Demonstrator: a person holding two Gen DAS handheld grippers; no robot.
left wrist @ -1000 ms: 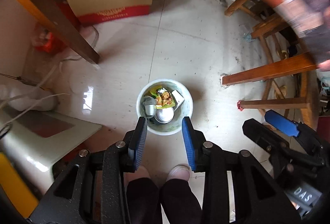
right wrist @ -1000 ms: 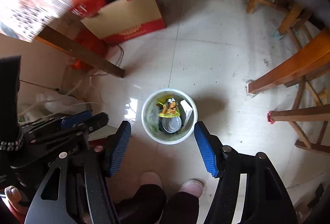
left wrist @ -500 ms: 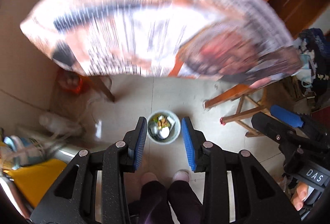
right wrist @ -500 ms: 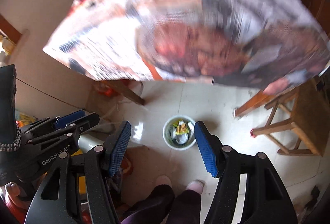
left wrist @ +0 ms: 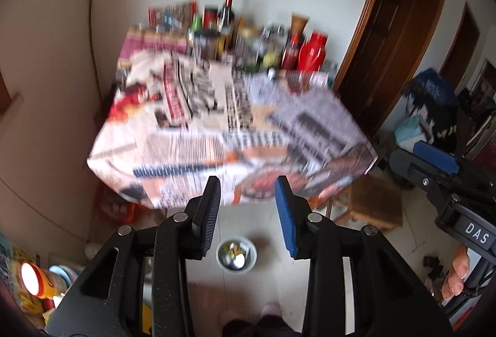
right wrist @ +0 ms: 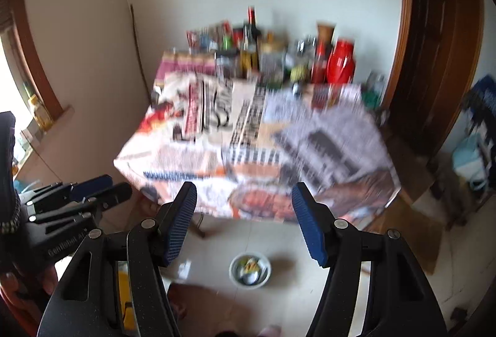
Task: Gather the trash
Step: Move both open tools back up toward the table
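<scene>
The trash bin (left wrist: 236,256) sat on the floor at six o'clock from the table (left wrist: 229,132), low between both sets of fingers. The left gripper (left wrist: 248,213) was empty, its jaws easing wider. The right gripper (right wrist: 245,225) stood half open, holding nothing. The bin looked equally near both. No loose trash showed on the blurred table.

A tabletop (left wrist: 235,132) covered with printed newspaper sheets is seen. Blurred bottles (right wrist: 251,42) and a glossy red plastic jug (right wrist: 340,62) are crowded at its far edge, beside a dark wooden door (left wrist: 400,27).
</scene>
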